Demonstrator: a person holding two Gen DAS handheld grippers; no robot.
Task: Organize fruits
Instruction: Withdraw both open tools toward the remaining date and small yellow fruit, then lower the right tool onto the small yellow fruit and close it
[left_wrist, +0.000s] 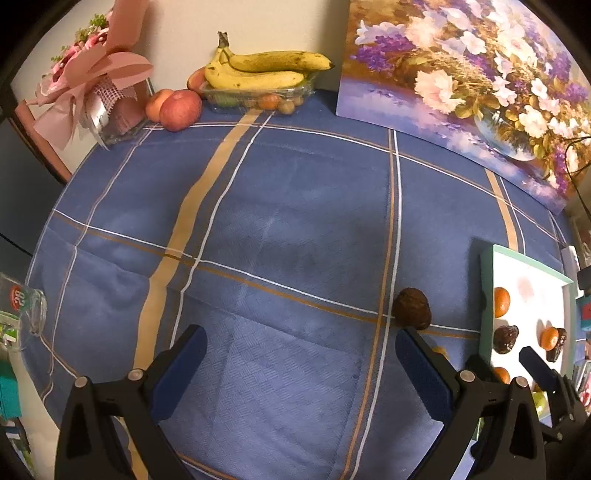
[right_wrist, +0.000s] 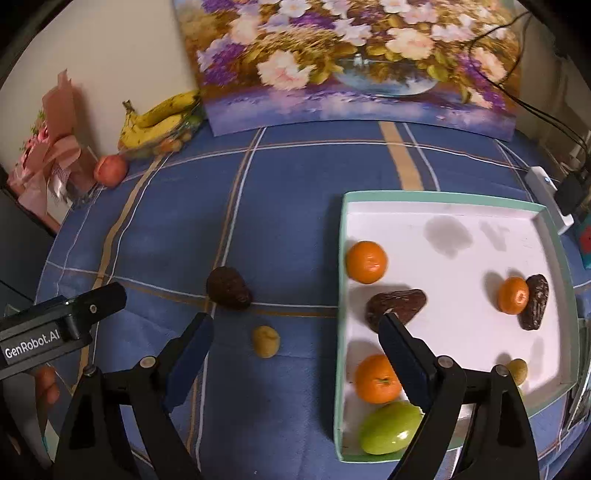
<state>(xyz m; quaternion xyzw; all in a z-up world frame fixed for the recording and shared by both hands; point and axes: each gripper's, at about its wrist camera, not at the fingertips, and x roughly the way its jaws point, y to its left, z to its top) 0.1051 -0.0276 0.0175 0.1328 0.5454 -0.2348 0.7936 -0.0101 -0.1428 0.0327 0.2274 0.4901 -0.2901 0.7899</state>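
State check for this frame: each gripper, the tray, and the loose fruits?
Left gripper: open, empty.
Right gripper: open, empty.
Tray: partly filled with fruit.
Dark brown fruit: on cloth, outside tray.
Small yellow fruit: on cloth, outside tray.

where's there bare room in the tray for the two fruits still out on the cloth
In the tray, the far half is bare, from the back wall to the upper orange and the orange-and-date pair. The near left corner is crowded: a date, another orange, a green fruit. The cloth is bare mid-table.
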